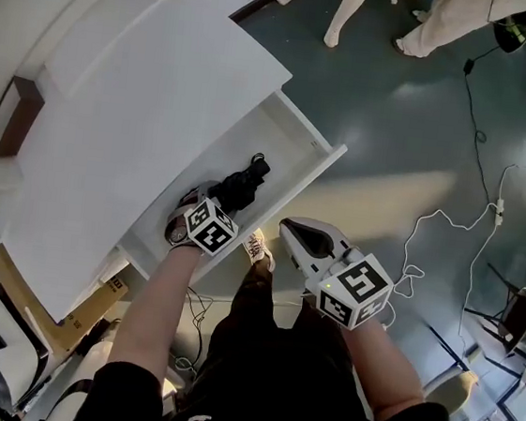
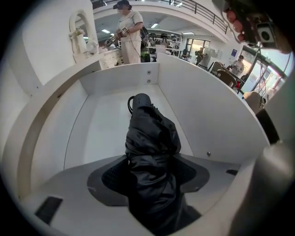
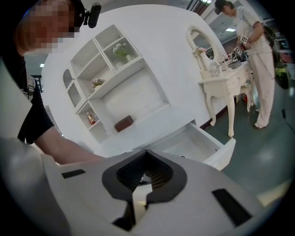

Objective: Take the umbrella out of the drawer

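A folded black umbrella (image 1: pixel 240 185) lies inside the pulled-out white drawer (image 1: pixel 330 156), handle end toward the far wall. My left gripper (image 1: pixel 204 195) points steeply down into the drawer. In the left gripper view the umbrella (image 2: pixel 152 138) runs up between the two wide-spread jaws of that gripper (image 2: pixel 150 179), whose pads flank the fabric without squeezing it; the drawer's wall (image 2: pixel 207 115) surrounds it. My right gripper (image 1: pixel 291 227) hovers outside the drawer's front with nothing in it. In the right gripper view its jaws (image 3: pixel 138 198) meet at the tips, facing the drawer (image 3: pixel 216 152).
The drawer belongs to a white cabinet (image 1: pixel 142 116) with a brown box (image 1: pixel 14 115) at its far left. Cables (image 1: pixel 479 135) trail over the grey-green floor on the right. Another person (image 1: pixel 435 26) stands at the top. A cardboard piece (image 1: pixel 92 303) leans below the cabinet.
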`<action>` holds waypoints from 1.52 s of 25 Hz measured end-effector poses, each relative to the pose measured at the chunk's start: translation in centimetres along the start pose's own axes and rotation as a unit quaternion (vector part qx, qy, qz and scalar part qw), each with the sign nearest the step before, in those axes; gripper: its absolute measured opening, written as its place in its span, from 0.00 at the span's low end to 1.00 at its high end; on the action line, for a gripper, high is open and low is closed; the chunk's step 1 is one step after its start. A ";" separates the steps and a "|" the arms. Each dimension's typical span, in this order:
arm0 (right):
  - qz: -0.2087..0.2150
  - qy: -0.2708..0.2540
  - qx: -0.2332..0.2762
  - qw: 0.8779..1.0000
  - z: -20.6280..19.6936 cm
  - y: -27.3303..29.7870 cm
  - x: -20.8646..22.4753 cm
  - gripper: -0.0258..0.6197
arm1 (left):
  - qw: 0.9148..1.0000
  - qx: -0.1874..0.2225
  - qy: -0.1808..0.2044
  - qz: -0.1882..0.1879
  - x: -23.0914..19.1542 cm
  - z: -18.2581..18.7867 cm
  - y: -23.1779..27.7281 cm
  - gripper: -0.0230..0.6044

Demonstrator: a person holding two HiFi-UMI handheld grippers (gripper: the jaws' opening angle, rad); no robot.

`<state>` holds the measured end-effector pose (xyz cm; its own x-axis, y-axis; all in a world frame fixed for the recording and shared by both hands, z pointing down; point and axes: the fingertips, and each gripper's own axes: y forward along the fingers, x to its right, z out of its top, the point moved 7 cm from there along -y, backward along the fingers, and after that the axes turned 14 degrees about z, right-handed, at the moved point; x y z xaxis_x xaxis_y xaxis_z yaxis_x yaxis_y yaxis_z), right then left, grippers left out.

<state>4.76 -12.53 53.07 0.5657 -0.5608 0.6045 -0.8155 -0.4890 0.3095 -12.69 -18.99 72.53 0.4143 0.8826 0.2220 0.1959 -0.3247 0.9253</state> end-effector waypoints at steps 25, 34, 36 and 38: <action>0.005 -0.013 -0.009 1.000 0.3 -2.5 -0.3 0.04 | 1.000 -0.002 0.022 0.004 0.3 0.1 -0.2 0.45; 0.015 -0.030 -0.013 0.999 1.1 -3.1 -0.7 0.04 | 0.999 0.036 -0.004 0.034 0.1 0.4 -3.4 0.45; 0.019 -0.035 -0.013 0.999 1.4 -3.1 -1.1 0.04 | 0.998 0.046 -0.009 0.044 0.1 0.6 -4.4 0.45; 0.025 -0.041 -0.013 0.999 1.8 -3.1 -1.3 0.04 | 0.997 0.057 -0.019 0.057 -0.1 0.8 -5.5 0.45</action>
<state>6.74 -11.47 49.99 0.5320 -0.6369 0.5580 -0.8450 -0.4419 0.3013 -13.09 -17.54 67.23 0.4719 0.8252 0.3103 0.2441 -0.4605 0.8534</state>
